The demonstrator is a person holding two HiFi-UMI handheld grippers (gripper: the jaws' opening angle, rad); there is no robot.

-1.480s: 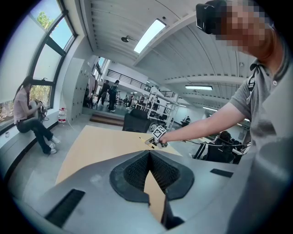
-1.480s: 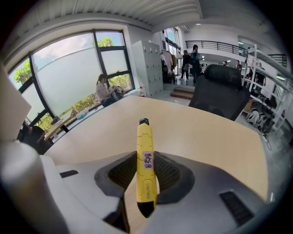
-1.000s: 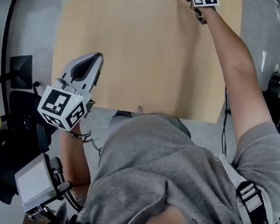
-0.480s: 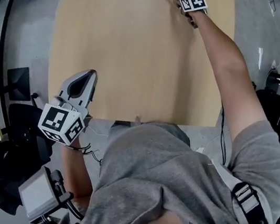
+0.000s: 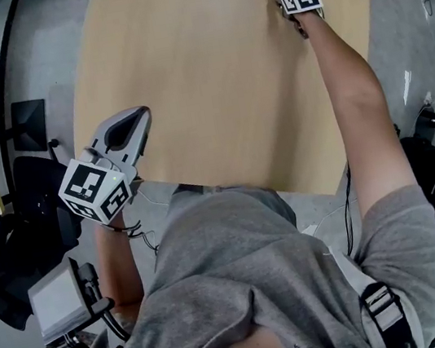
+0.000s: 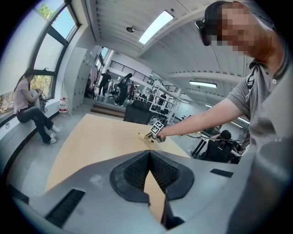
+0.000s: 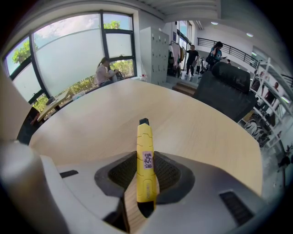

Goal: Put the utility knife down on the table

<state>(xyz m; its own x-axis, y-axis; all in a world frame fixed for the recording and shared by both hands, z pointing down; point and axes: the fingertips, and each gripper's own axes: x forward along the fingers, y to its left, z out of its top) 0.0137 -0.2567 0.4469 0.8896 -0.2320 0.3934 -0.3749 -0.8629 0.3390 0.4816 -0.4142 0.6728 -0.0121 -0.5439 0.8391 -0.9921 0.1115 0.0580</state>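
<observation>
I had the right gripper clamped on the yellow knife, its tip pointing away over the far right of the table. I couldn't tell whether it touched the wood. My left gripper sat closed and empty at the near left edge.

no legible text — white sticker on utility knife bears purple print, too small to read
</observation>
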